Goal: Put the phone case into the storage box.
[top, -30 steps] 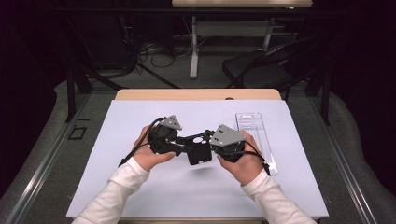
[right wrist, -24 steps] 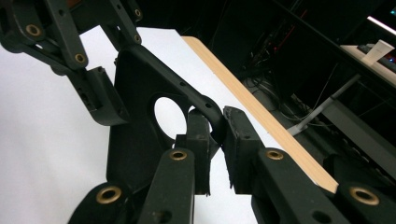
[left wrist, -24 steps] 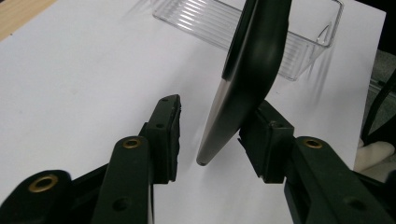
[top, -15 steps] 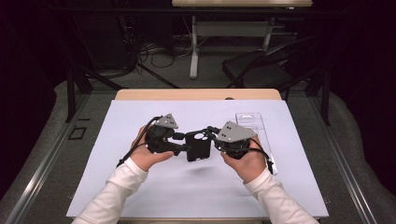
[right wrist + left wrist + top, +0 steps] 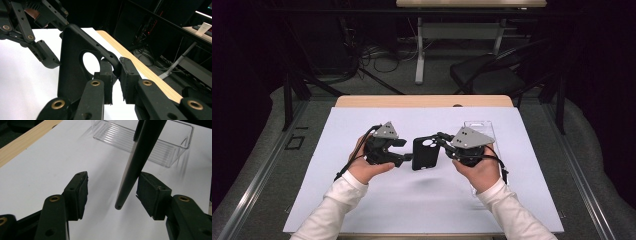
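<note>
The right tongs [image 5: 115, 75] pinch the rim of a black phone case [image 5: 425, 153], holding it above the white worktop [image 5: 362, 200]. The left tongs [image 5: 112, 192] have just been opening; their pads stand clear of the case's edge between them. The case looks light, thin and slightly flexible, so it is best gripped on its rim. A clear tray [image 5: 150, 145] sits behind.

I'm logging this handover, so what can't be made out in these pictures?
- Phone case: its inner face is turned from the high view; the left gripper view catches it edge-on.
- Clear tray: the right gripper and hand cover most of it in the high view.
- Left gripper: whether its right pad touches the case is unclear; its jaws have just been opening.
</note>
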The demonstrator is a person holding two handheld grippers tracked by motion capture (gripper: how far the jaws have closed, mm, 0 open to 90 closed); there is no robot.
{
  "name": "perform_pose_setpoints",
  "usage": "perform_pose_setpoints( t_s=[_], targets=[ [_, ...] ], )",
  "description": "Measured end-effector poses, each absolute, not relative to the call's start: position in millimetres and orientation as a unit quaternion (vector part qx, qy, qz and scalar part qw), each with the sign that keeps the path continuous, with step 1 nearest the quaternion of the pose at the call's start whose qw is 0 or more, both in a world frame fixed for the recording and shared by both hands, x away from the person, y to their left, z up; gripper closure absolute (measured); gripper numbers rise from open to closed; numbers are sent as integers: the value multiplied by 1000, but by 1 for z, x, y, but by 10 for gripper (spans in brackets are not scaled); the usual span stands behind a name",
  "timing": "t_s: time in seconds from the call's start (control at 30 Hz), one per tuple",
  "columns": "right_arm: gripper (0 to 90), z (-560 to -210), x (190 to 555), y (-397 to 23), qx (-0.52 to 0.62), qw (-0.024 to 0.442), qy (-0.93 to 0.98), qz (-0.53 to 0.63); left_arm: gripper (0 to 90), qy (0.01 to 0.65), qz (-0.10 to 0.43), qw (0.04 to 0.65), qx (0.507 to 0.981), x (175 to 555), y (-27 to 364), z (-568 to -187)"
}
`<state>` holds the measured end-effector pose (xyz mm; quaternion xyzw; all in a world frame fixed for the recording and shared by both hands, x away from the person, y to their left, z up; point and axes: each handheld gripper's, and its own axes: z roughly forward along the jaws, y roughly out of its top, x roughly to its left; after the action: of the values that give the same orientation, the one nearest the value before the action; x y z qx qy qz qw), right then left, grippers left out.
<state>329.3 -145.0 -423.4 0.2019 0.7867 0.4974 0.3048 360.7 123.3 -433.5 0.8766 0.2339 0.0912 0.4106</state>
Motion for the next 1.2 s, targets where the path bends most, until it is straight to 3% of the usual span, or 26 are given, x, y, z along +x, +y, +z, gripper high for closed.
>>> perform_pose_setpoints(
  t_s=[0.47,0.67,1.2],
  targets=[
    [818,-419,333,-155,207,306,772,518,405,262,93,427,860,361,136,-441],
    [818,-417,334,-156,206,308,771,518,273,276,91,441,849,363,138,-444],
    [818,-413,343,-161,198,329,770,509,186,287,73,465,835,366,147,-451]
  ],
)
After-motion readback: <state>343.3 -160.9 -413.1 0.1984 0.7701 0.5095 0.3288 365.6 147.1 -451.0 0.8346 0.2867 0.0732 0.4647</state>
